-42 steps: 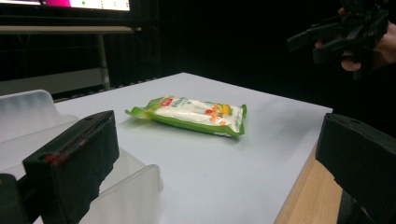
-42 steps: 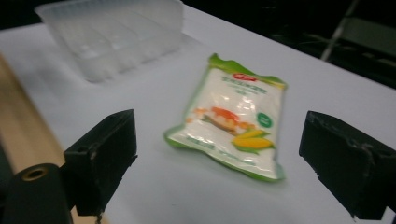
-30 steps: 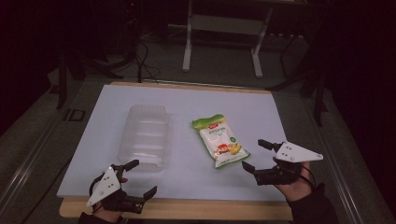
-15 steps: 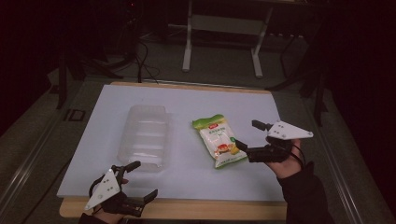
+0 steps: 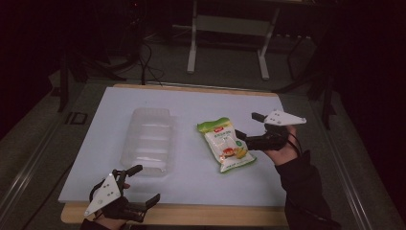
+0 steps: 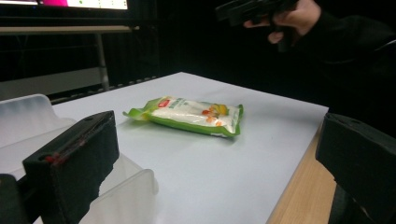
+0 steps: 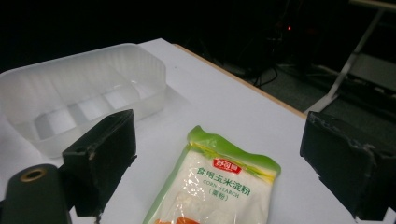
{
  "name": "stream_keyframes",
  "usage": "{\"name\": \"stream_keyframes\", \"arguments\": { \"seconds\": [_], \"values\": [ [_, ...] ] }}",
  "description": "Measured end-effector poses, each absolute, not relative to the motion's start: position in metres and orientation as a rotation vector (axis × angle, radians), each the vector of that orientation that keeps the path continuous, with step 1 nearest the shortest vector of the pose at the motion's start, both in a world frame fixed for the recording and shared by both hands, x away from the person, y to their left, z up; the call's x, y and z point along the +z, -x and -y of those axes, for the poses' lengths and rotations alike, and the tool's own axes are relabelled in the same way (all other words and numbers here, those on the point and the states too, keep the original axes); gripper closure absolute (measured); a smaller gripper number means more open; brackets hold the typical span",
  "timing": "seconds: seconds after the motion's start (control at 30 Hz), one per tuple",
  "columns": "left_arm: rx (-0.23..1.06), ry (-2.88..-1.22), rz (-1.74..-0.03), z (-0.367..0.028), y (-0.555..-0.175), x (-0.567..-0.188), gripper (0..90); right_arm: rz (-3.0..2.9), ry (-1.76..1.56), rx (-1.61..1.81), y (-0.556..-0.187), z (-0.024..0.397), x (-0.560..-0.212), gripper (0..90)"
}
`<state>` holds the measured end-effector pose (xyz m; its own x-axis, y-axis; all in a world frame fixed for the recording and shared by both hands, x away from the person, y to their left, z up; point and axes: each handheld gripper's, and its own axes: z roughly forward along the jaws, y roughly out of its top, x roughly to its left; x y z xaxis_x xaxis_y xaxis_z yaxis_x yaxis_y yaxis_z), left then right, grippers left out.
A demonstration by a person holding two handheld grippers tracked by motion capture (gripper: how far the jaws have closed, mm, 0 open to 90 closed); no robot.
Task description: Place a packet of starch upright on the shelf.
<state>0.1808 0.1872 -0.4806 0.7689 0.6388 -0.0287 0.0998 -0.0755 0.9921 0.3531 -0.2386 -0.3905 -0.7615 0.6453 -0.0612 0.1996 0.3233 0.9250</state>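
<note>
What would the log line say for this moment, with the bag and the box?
right hand-held gripper: open, at corn starch bag | left hand-held gripper: open, near table edge | clear plastic container: empty, left of bag

you wear a dark sleeve [image 5: 299, 177]; your two grippers have black blocky fingers [image 7: 100, 154] and grey three-cornered top plates [image 5: 283, 117].
</note>
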Motion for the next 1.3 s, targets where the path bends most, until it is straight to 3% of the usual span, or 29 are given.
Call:
{"name": "stream_keyframes", "arguments": {
  "seconds": [0.97, 1.3],
  "values": [
    [0.490, -1.609, -0.612, -0.190, -0.182, -0.482, 0.0, -2.277, -0.951, 1.285, -0.443, 0.223, -0.460, 16.7],
    [0.479, -1.614, -0.618, -0.190, -0.182, -0.482, 0.0, -2.306, -1.007, 1.194, -0.462, 0.217, -0.486, 32.4]
  ]
}}
